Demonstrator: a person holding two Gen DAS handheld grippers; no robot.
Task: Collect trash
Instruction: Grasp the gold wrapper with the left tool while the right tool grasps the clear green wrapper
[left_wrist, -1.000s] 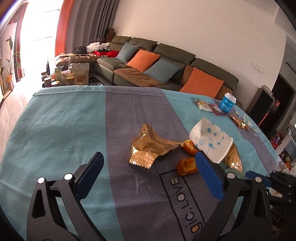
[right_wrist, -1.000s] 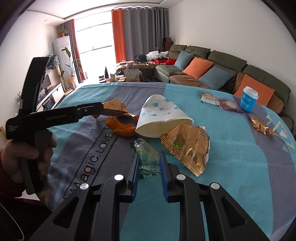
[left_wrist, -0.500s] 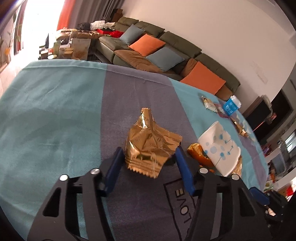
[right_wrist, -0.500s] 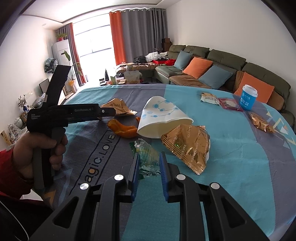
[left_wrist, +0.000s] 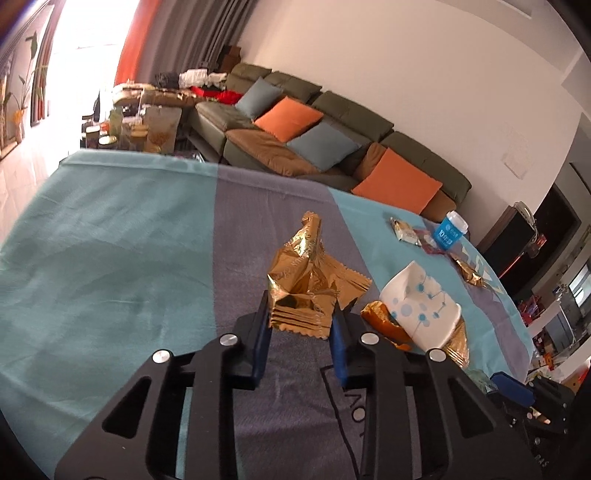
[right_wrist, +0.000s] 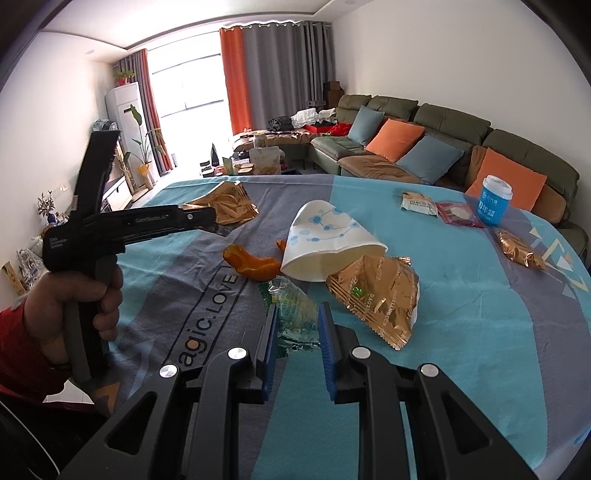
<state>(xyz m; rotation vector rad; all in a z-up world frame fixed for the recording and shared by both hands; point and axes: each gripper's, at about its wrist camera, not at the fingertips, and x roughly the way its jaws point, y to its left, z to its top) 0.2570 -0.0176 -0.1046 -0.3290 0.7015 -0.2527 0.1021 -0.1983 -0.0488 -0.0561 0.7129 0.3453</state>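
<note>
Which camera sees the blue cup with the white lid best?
The right wrist view: the blue cup stands large and unblocked near the sofa side. The left wrist view shows it smaller, farther away.

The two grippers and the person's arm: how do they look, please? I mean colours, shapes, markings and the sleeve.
Both grippers, left gripper and right gripper, have black angular frames with triangular cut-outs, round silver bolts and ribbed blue pads on the fingers. From the side, the left one has a pistol-style black handle with small white lettering, too small to read. The left hand is bare, with a red sleeve. No cables show.
</note>
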